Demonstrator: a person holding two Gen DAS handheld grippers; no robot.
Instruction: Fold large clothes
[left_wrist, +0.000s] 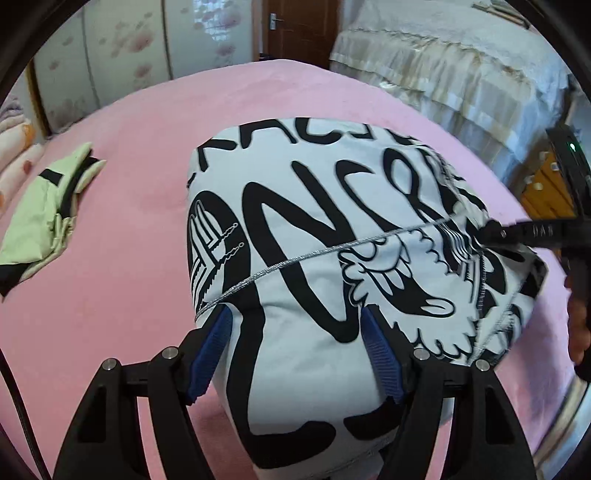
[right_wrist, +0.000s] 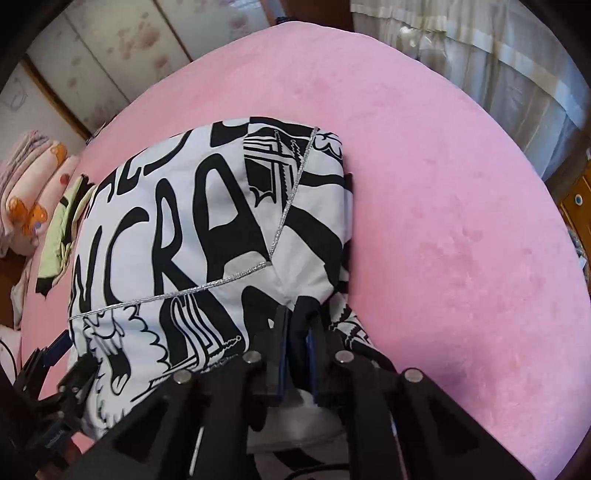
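Note:
A white garment with bold black lettering and a silver seam (left_wrist: 325, 229) lies folded on the pink blanket (left_wrist: 147, 206); it also fills the right wrist view (right_wrist: 207, 229). My left gripper (left_wrist: 295, 321) is open, its blue pads (left_wrist: 218, 350) spread either side of the garment's near edge, over the cloth. My right gripper (right_wrist: 297, 332) is shut on a fold of the garment at its right near corner. The right gripper shows at the right edge of the left wrist view (left_wrist: 491, 230), pinching the cloth. The left gripper shows at the lower left of the right wrist view (right_wrist: 70, 362).
A pale green garment with black trim (left_wrist: 44, 221) lies folded at the left on the blanket. A second bed with a cream cover (left_wrist: 461, 74) stands at the back right, wardrobes (left_wrist: 110, 55) and a brown door (left_wrist: 299, 26) behind. Stacked quilts (right_wrist: 26, 184) lie far left.

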